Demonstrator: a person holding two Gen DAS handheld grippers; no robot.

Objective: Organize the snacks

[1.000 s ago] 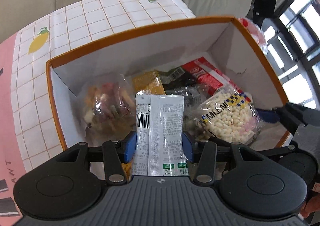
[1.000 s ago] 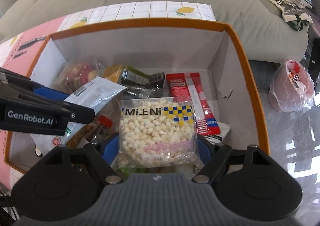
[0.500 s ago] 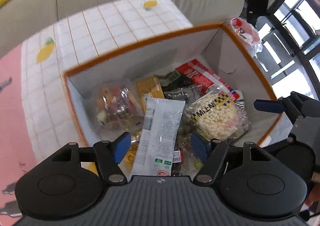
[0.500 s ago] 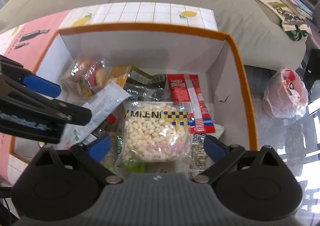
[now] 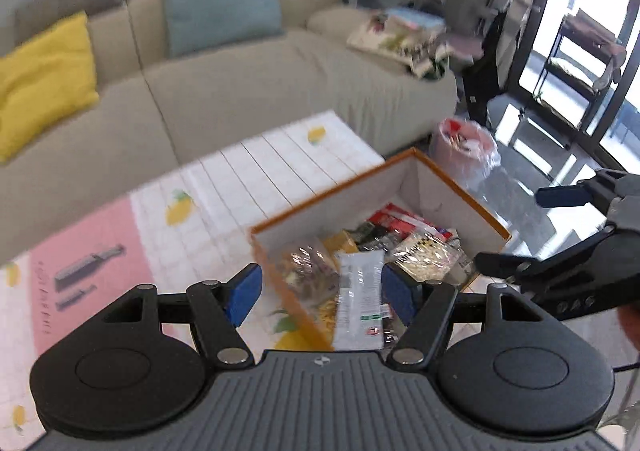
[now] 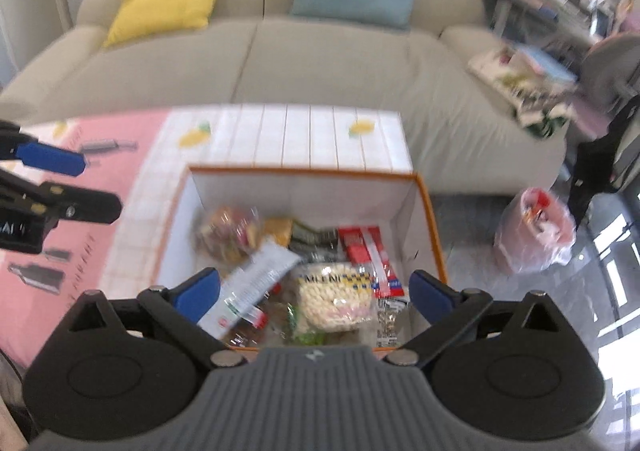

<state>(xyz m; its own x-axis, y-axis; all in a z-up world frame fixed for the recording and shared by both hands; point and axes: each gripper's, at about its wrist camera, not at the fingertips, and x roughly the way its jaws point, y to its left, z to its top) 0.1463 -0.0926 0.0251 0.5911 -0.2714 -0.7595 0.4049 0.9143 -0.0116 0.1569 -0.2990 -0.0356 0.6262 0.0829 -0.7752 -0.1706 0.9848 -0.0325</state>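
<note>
We see the snacks lying together inside the orange-rimmed box [image 6: 430, 211]. A white packet [image 6: 250, 287] slants across the left of the pile. Just beside it, to the right, lies a clear bag of pale puffs [image 6: 336, 297], with a red packet [image 6: 366, 251] behind that. A clear bag of mixed sweets [image 6: 228, 229] sits in the far left corner.

Our left tool [image 5: 320, 293] hangs above the box's near left corner, its blue pads spread apart and holding nothing. Our right tool [image 6: 314, 291] hovers over the near edge, likewise wide apart and empty.

The box stands at the right end of the tabletop [image 6: 304, 137], which wears a lemon-print cloth. A beige sofa [image 6: 320, 63] runs behind it, and a pink bag [image 6: 534, 237] sits on the floor to the right.
</note>
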